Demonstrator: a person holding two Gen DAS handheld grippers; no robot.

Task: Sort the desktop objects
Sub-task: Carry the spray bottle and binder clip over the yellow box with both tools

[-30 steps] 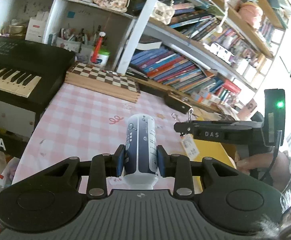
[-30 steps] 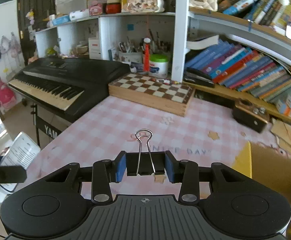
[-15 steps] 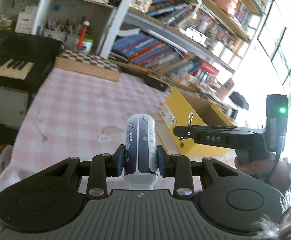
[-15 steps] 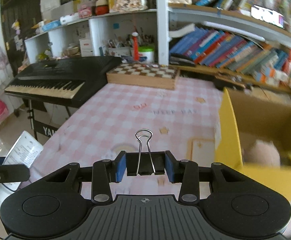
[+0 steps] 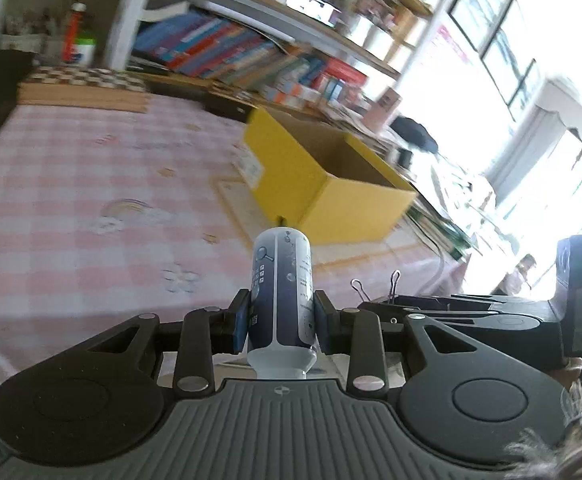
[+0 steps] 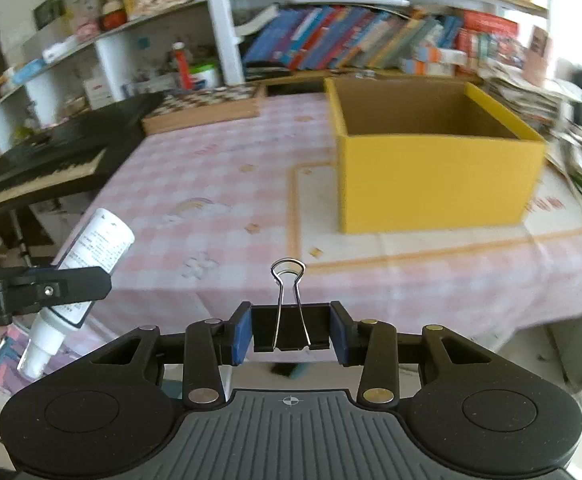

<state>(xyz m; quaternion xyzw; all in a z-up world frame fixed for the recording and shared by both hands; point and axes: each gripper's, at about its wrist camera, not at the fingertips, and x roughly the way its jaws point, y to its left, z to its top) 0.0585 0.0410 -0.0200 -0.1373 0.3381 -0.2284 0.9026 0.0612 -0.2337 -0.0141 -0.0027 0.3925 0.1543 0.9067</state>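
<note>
Left gripper (image 5: 280, 320) pinching the dark-blue-and-white plastic bottle (image 5: 281, 300), right gripper (image 6: 290, 330) clamping the black metal binder clip (image 6: 289, 326), both short of the surface's near edge — clear the open yellow cardboard box's (image 6: 435, 176) rim before releasing.

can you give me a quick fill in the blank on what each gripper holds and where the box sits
1. The left gripper is shut on a ____.
2. The right gripper is shut on a binder ____.
3. The open box on the checked cloth is coloured ____.

Missing words: bottle; clip; yellow
</note>
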